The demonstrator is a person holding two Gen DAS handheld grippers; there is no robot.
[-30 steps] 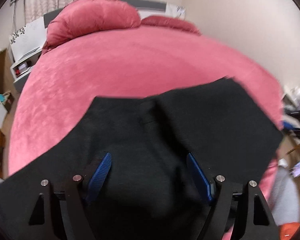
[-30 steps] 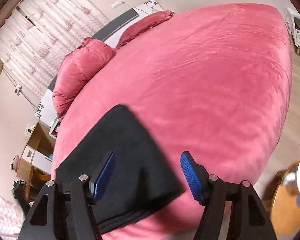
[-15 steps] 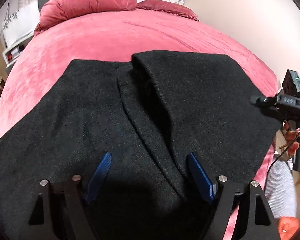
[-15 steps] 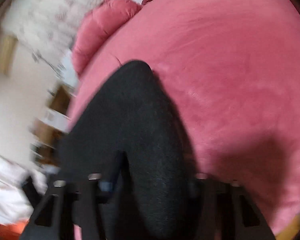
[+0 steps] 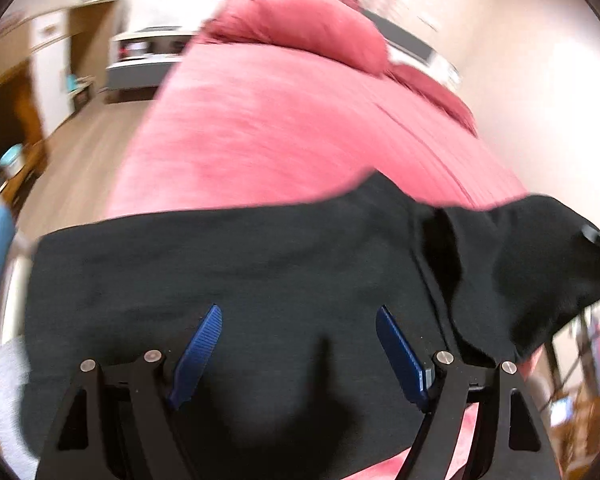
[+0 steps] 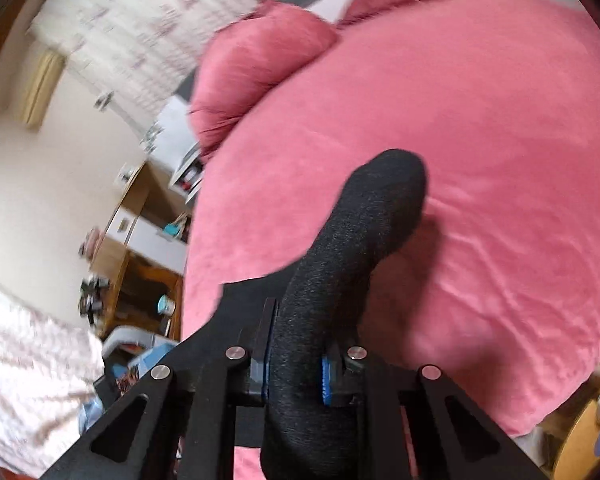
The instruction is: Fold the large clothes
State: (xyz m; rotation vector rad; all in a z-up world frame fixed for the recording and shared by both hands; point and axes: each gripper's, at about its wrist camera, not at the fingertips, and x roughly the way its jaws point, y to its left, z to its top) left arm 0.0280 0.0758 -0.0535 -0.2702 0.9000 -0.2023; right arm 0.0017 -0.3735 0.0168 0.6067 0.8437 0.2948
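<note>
Right tongs [image 6: 294, 372] clamped on black garment [image 6: 356, 248]

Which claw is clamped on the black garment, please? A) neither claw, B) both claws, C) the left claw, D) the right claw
D: the right claw pinches a fold of the black garment, while the left claw stands open over the cloth.

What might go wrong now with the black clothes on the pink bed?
The right gripper has just closed on a thick bunch of the black garment; lifting by it could drag the rest crooked, or the bunch might slip out. The left gripper is open over the cloth, holding nothing down, so the cloth may slide on the pink bedcover.
</note>
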